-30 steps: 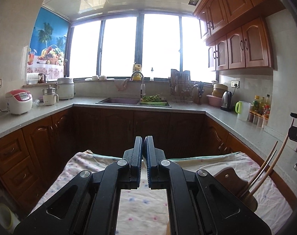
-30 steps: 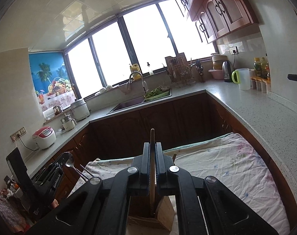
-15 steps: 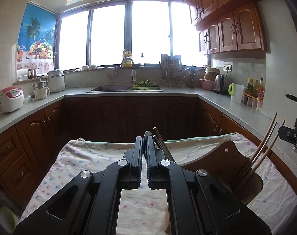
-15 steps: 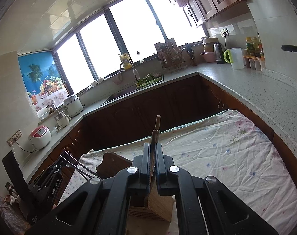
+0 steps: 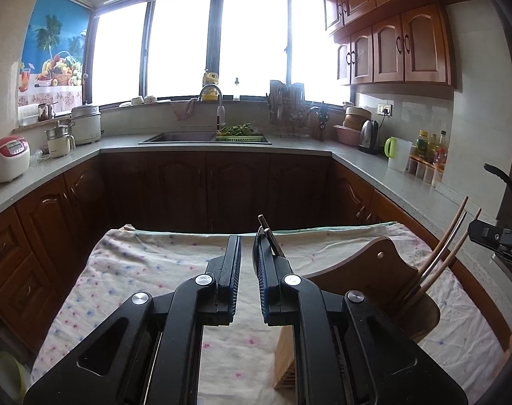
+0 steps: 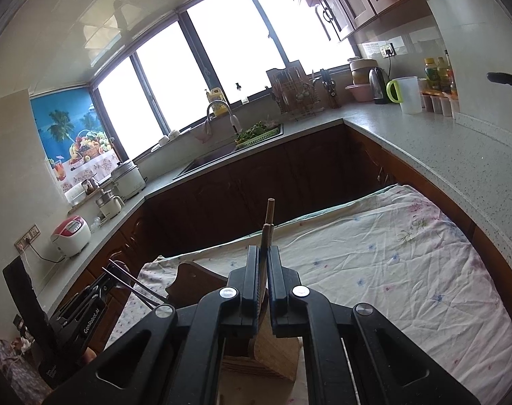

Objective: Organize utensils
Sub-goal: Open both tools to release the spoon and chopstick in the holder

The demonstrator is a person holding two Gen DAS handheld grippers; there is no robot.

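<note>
Right wrist view: right hand-held gripper [image 6: 263, 281] clamps wooden chopsticks [image 6: 267, 222] above the wooden holder [image 6: 276, 354]; lower them vertically. Left hand-held gripper [image 5: 246, 270] jaws are opening, apparently releasing metal utensils [image 5: 271, 239] at 12 o'clock.

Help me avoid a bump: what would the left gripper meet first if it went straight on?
Probably the floral cloth ahead: the left gripper, opening, points slightly downward. Depth is unclear.

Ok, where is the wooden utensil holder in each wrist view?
Left wrist view: the wooden utensil holder sits lower right, its arched back behind the left claw's right finger, wooden chopsticks leaning out.
Right wrist view: it is lower centre-left, its back just left of the right claw, which grips wooden chopsticks.
Shared landmark: the green-handled jug on the right counter.
</note>
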